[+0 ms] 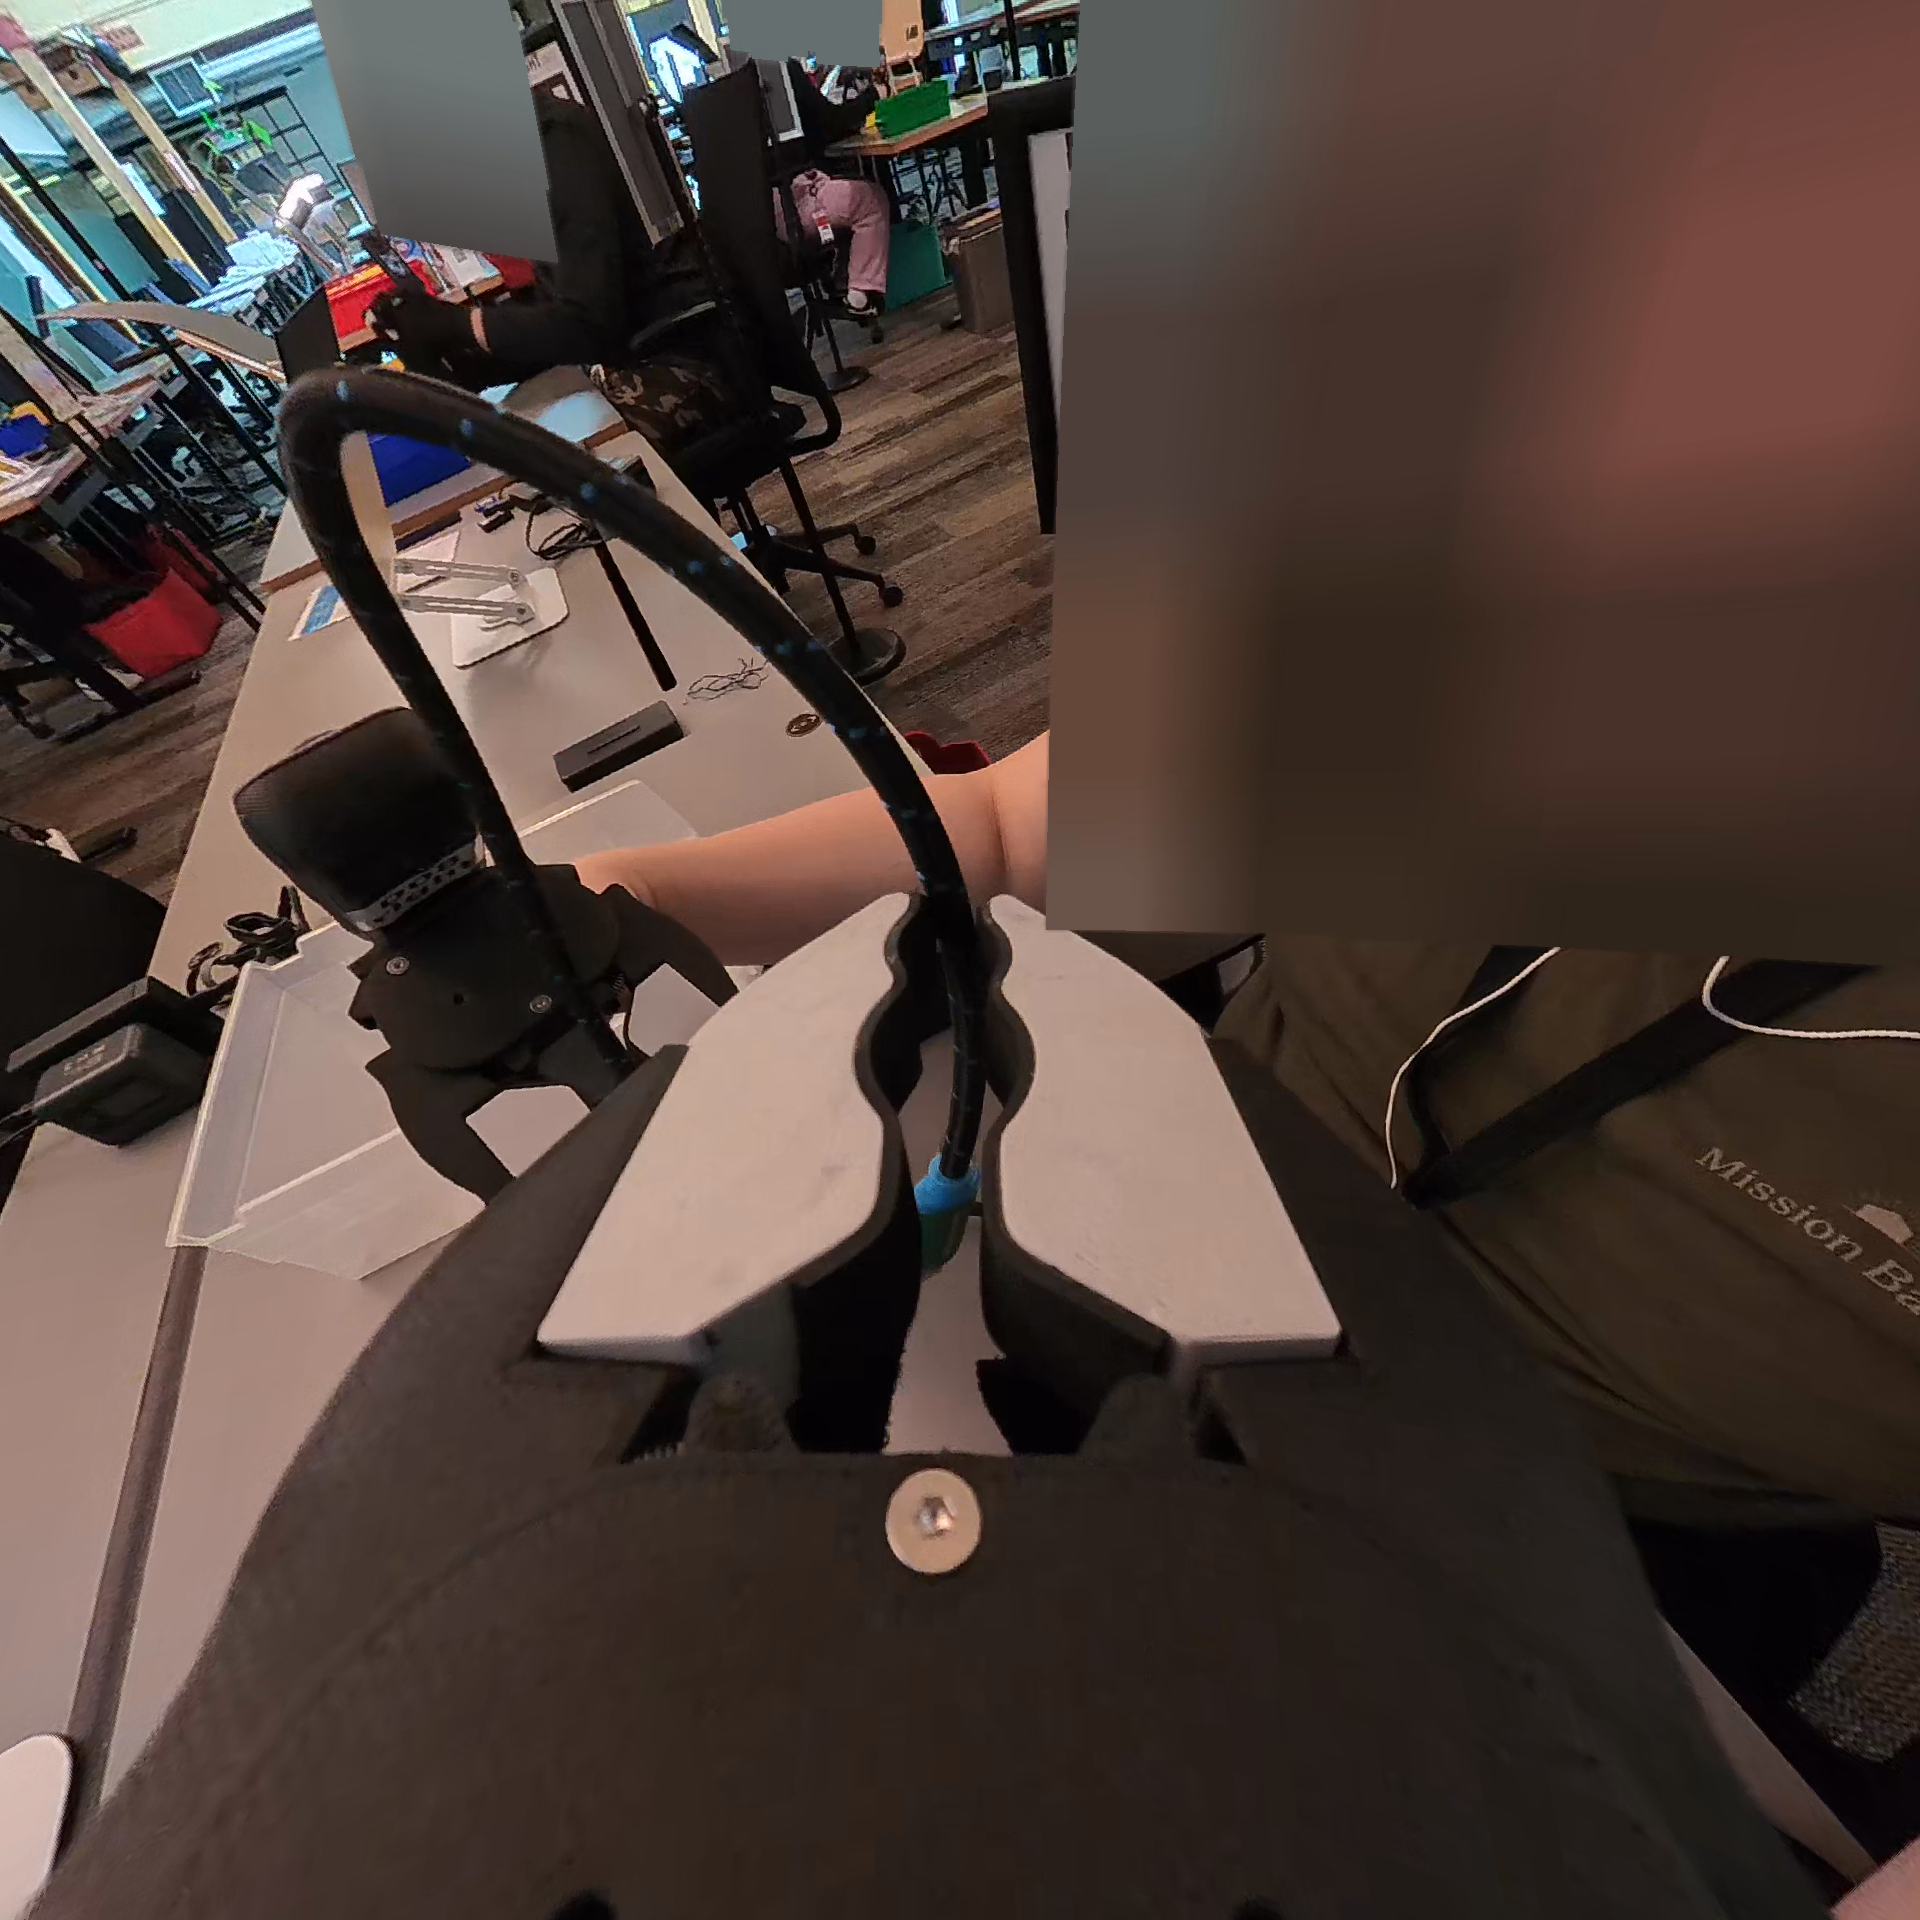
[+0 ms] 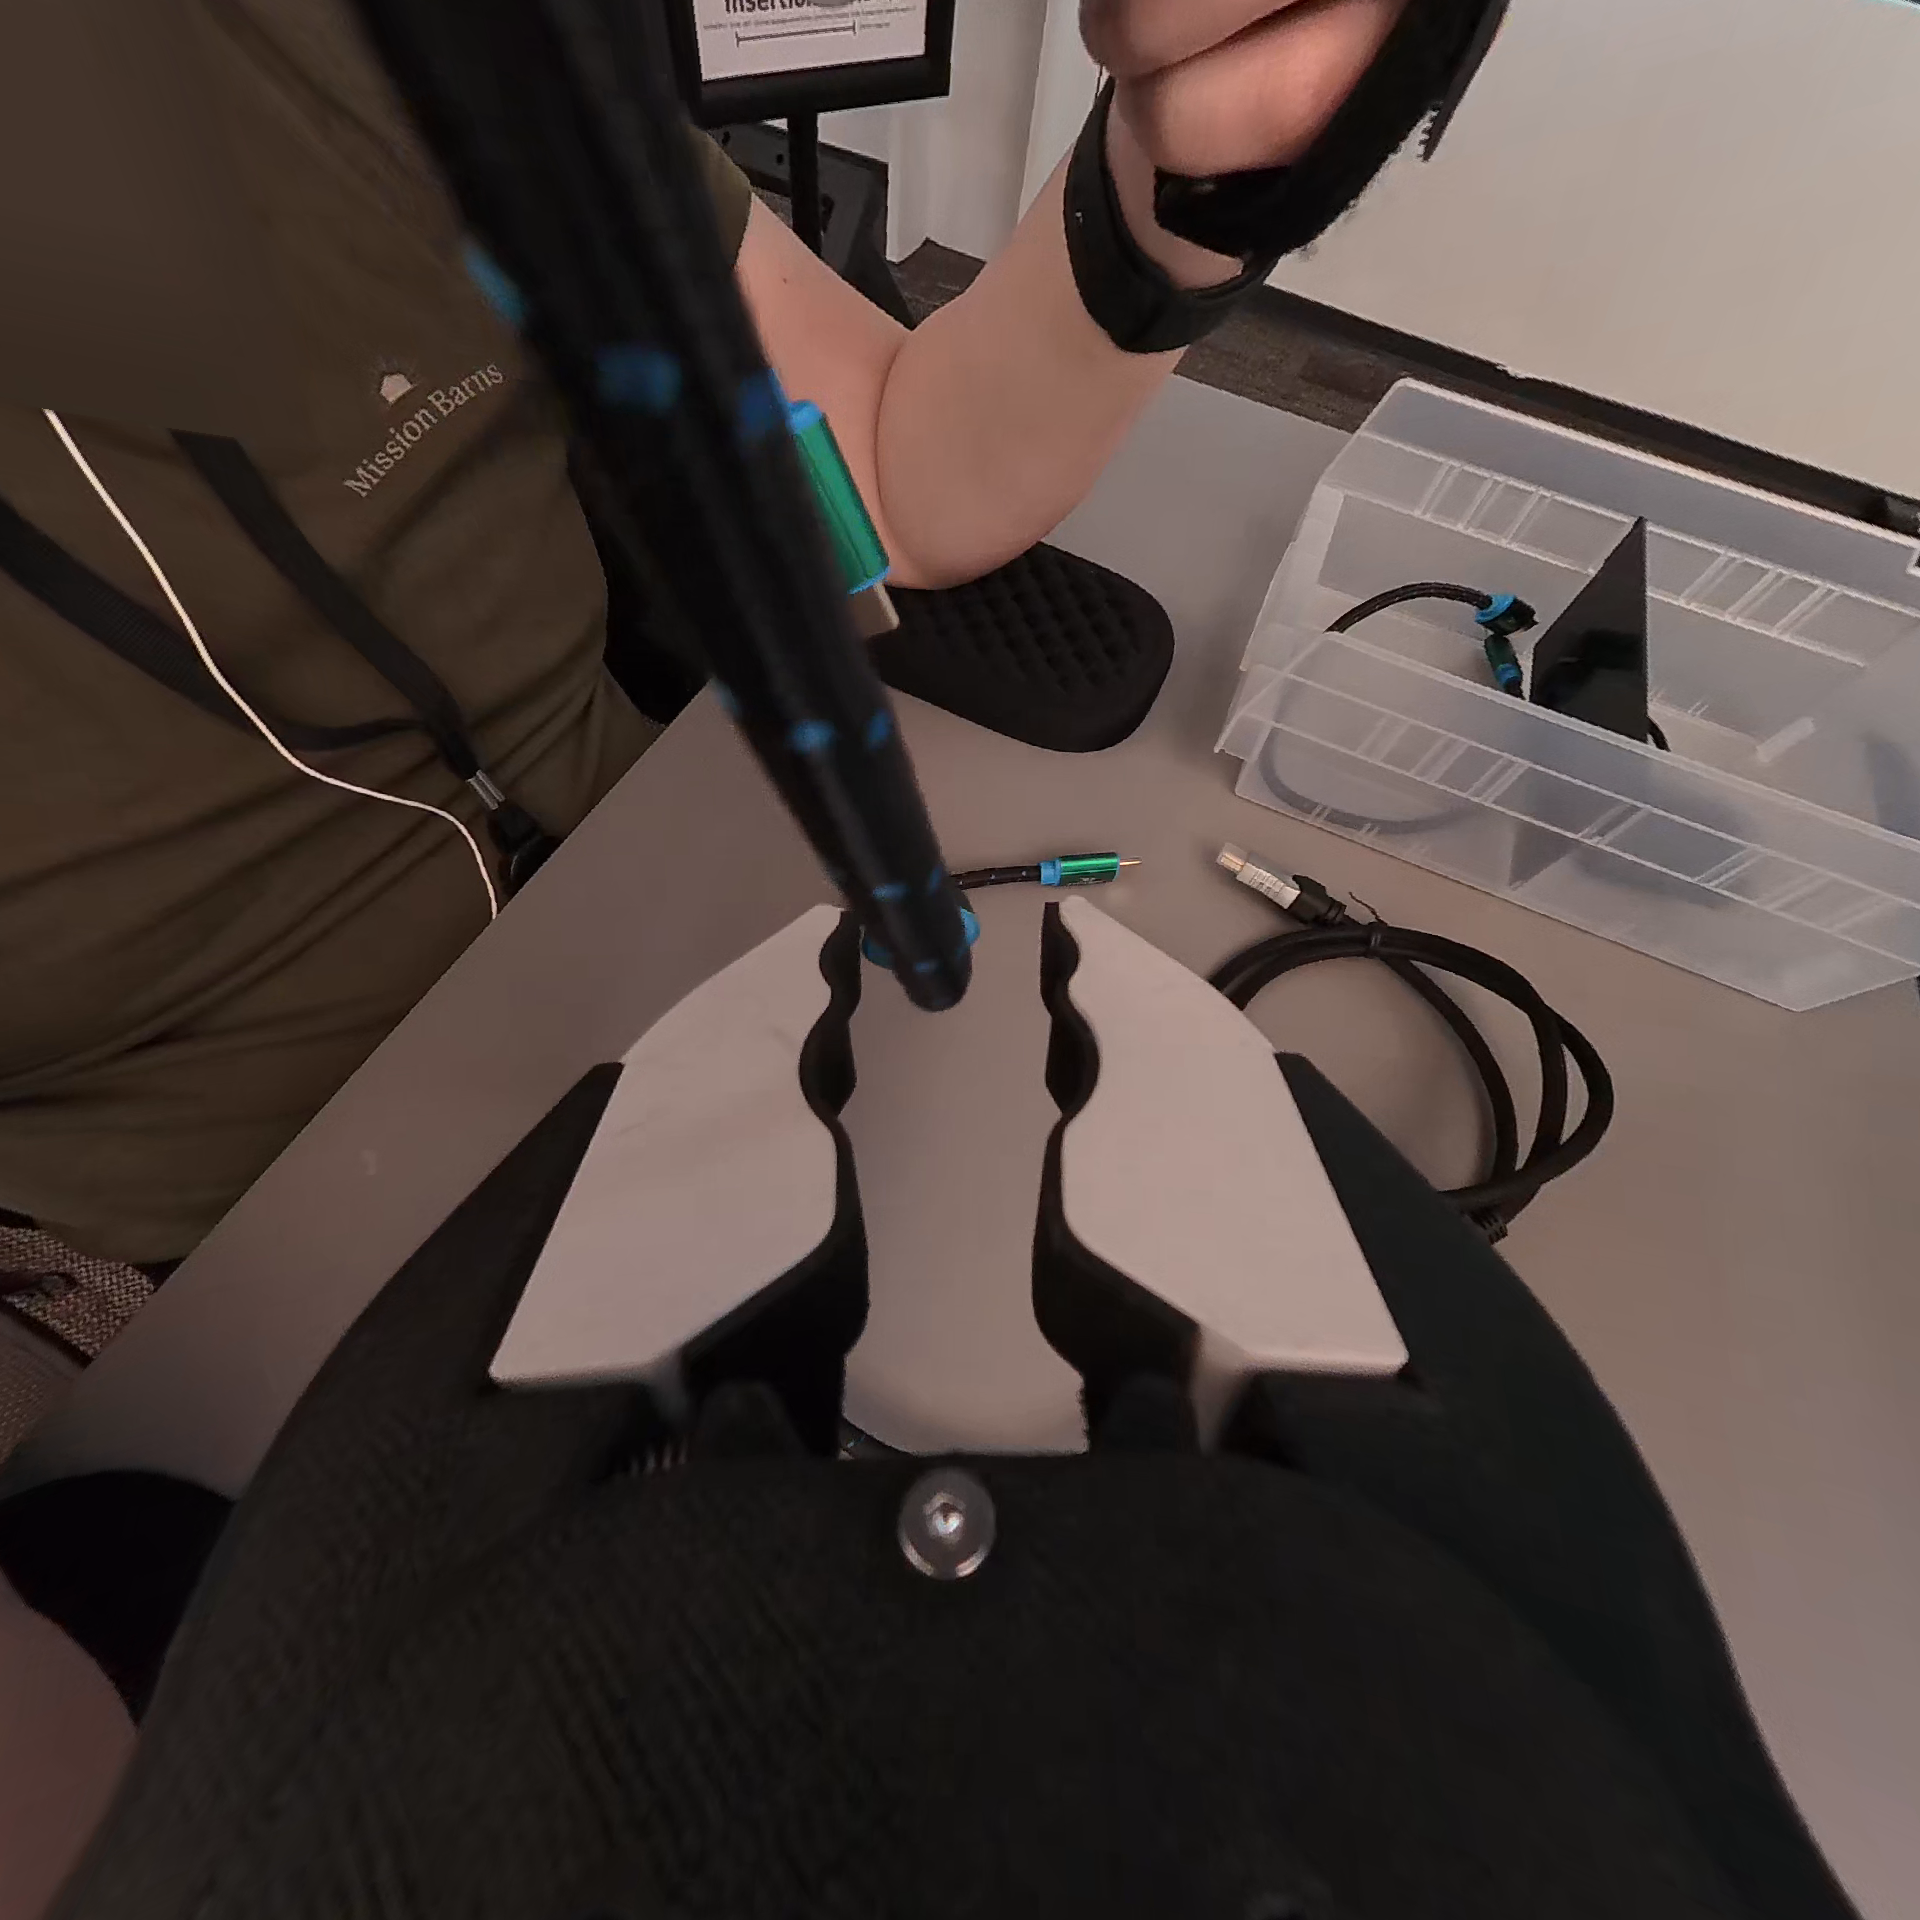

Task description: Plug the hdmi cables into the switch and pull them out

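A stiff braided cable (image 1: 623, 499) is clamped by the left tool (image 1: 951, 1023) just behind its green plug (image 1: 943, 1226); the right tool (image 2: 945, 1023) gapes, unladen. Best gripped at the rigid plug; the switch (image 2: 1595, 644) sits binned at 2 o'clock.

A black ribbed pad (image 2: 1023, 649) lies beside a clear plastic bin (image 2: 1382, 727).

You're at a long grey surface (image 1: 623, 665) in an open office — dark patterned carpet (image 1: 935, 468), black swivel chairs (image 1: 769, 436), more desks behind, and a pale wall (image 2: 1558, 156) with dark skirting on the other side.
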